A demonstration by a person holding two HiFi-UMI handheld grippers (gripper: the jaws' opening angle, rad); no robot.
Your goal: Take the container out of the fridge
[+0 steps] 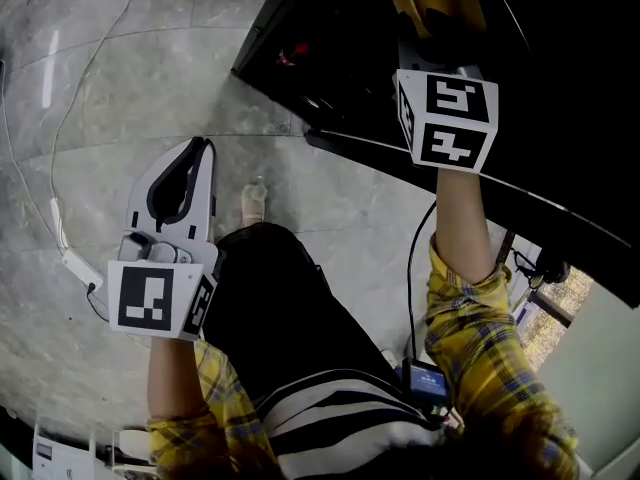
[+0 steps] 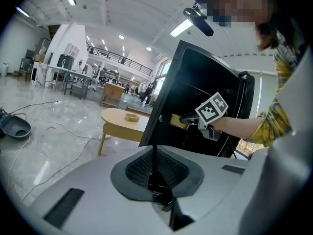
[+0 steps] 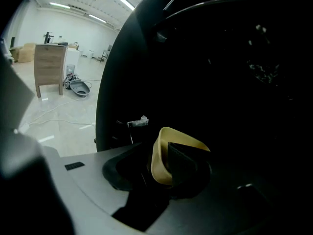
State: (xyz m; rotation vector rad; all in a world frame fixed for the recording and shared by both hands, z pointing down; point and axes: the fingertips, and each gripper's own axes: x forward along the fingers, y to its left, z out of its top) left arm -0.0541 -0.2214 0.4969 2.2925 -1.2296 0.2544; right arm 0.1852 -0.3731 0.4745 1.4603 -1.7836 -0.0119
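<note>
While my right gripper (image 1: pixel 440 30) pinches the yellow container (image 3: pixel 157 161) by its rim, one jaw inside and one outside, the container sits in the dark mouth of the fridge (image 1: pixel 560 78), not yet clear of it. Step in hand, by my read: grasp made, pull-out not done. The next move calls for a straight draw back out of the fridge toward me, wrist level so nothing tips; I can't tell if the container holds anything.

My left gripper (image 2: pixel 155 174) has its jaws pressed together on nothing, held well off the fridge front over the floor (image 1: pixel 120 98).

Edges: a black panel (image 2: pixel 168 97), likely the door, stands out beside the fridge opening, so clipping it is the risk. Room: plenty of floor in front of the fridge. A white cable (image 1: pixel 76 264) lies well away from the fridge, and a low wooden table (image 2: pixel 122 117) stands near its far side.
</note>
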